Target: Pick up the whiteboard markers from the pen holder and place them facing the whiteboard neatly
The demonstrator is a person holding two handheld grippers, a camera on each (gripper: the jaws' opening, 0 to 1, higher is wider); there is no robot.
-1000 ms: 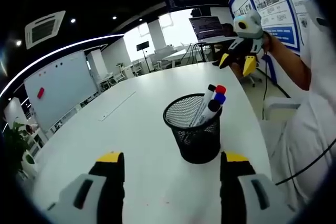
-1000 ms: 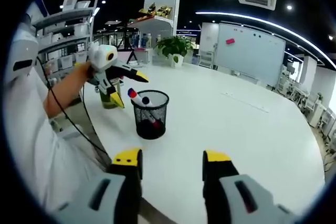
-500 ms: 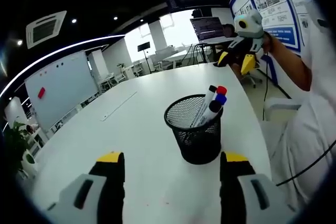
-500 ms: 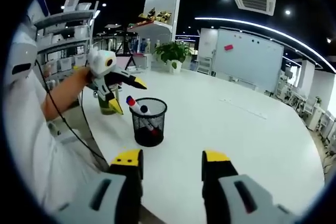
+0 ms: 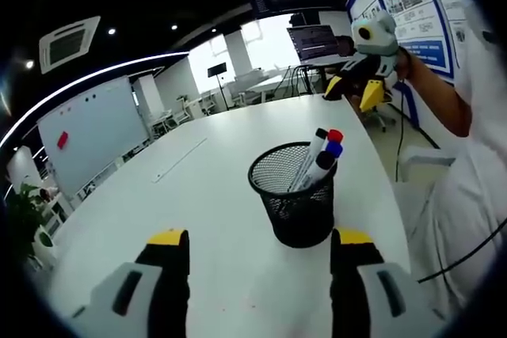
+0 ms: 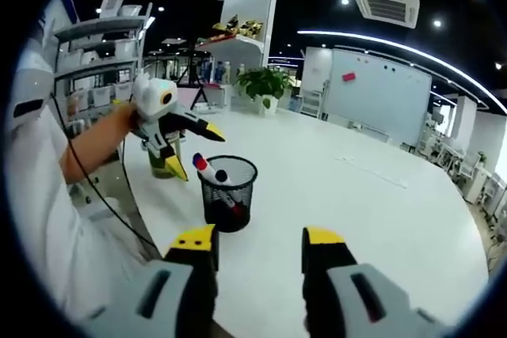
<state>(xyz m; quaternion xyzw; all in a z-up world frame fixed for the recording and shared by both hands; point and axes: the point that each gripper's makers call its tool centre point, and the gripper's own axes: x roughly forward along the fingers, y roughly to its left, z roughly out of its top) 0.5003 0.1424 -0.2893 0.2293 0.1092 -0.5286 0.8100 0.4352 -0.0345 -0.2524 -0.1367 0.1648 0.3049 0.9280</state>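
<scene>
A black mesh pen holder (image 5: 295,198) stands on the white table (image 5: 198,195) with several whiteboard markers (image 5: 320,157) leaning in it, their caps red, blue and black. My left gripper (image 5: 257,237) is open just short of the holder, its jaws wide apart. In the right gripper view the holder (image 6: 227,193) sits ahead and left of my open right gripper (image 6: 258,237), and the left gripper (image 6: 187,145) hangs beside it. The right gripper (image 5: 351,92) floats above the table's far edge in the left gripper view. A whiteboard (image 5: 83,132) stands across the room.
A person's arm (image 5: 440,93) and white sleeve run along the right of the left gripper view. A potted plant (image 6: 265,83) and a green bottle (image 6: 164,161) sit at the table's far side. Shelves (image 6: 95,61) stand behind.
The right gripper has lifted slightly and drifted; its view of the holder shifted a little. The left gripper and the markers stay put.
</scene>
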